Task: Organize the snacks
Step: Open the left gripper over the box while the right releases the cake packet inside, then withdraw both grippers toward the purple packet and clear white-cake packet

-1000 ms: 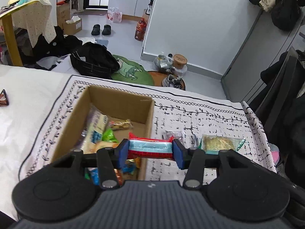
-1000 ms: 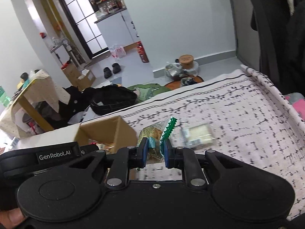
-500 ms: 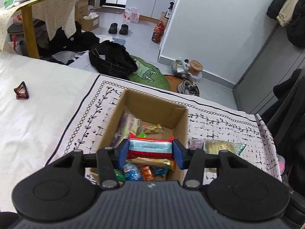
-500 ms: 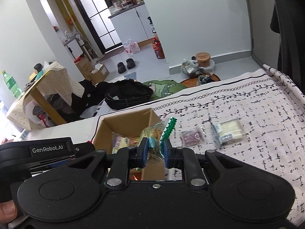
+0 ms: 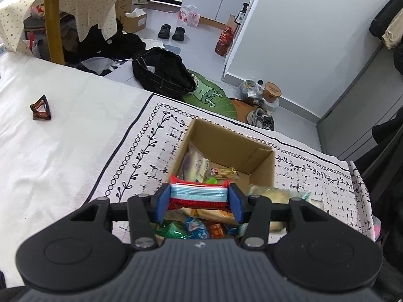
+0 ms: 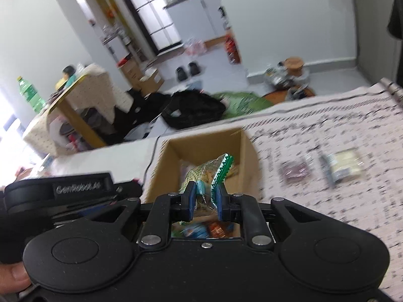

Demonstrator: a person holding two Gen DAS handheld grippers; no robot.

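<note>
Both snacks now over box (image 5: 262, 166), w/in jaws

Right gripper (image 6: 204, 201) clamped on green-edged snack packet (image 6: 209, 171), held above open cardboard box (image 6: 248, 151) containing snacks. Two wrapped snacks (image 6: 294, 170) (image 6: 345, 167) lie on patterned cloth (image 6: 352, 115), blurred.

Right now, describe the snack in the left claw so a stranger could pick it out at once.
Find the cardboard box on the patterned cloth. Just above its near end, the left claw grips a bar across its length. It is the flat wrapper with pale blue stripes and red crimped edges, unlike the clear green-edged bag in the right claw.
</note>
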